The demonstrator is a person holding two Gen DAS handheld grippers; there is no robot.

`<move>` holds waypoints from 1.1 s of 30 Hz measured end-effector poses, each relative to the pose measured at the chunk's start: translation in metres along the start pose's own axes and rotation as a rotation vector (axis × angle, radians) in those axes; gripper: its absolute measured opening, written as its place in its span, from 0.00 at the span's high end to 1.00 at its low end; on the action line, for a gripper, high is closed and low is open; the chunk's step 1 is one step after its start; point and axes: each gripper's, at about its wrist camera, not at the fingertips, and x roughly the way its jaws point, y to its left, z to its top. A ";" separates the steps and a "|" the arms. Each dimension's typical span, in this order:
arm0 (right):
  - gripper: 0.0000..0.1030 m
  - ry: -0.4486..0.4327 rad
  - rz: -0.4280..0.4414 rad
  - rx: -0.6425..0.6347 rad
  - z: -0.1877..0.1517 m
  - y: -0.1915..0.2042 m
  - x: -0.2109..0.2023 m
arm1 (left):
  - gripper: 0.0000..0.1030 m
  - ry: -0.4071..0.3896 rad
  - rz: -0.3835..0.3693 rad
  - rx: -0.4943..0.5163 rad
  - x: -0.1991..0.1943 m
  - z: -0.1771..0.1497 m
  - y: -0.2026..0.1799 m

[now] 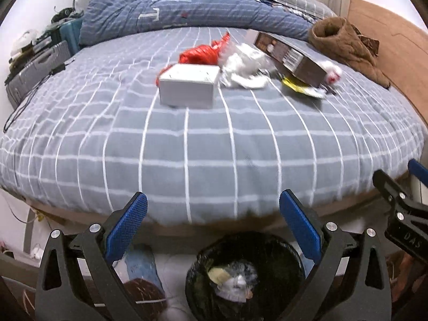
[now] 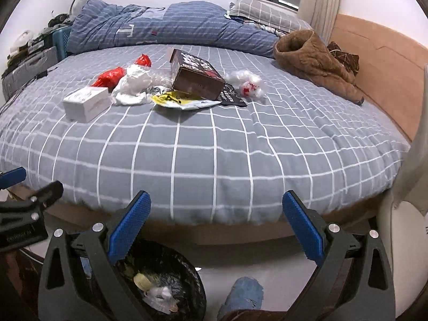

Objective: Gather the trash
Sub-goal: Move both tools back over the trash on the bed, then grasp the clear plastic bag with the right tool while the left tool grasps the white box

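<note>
Trash lies in a cluster on the grey checked bed (image 1: 214,139) (image 2: 214,144): a white box (image 1: 188,85) (image 2: 87,103), a red plastic bag (image 1: 202,53) (image 2: 109,77), crumpled white plastic (image 1: 244,68) (image 2: 133,85), a dark brown carton (image 1: 290,54) (image 2: 196,73), a yellow-and-white wrapper (image 1: 302,87) (image 2: 182,101) and a clear bag with red print (image 2: 247,83). A black-lined trash bin (image 1: 246,275) (image 2: 160,283) holding some scraps stands on the floor at the bed's foot. My left gripper (image 1: 214,224) and right gripper (image 2: 216,224) both hang open and empty above the bin, short of the bed.
A folded blue duvet (image 2: 171,26), a pillow (image 2: 262,10) and a brown jacket (image 2: 315,58) lie at the bed's far side. Suitcases and clutter (image 1: 37,61) stand at the left. A wooden headboard (image 2: 379,61) runs along the right. A blue slipper (image 2: 243,294) lies on the floor.
</note>
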 end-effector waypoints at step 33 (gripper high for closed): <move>0.08 -0.049 -0.034 0.090 0.154 -0.092 0.164 | 0.06 -0.001 0.043 -0.019 0.097 0.107 0.018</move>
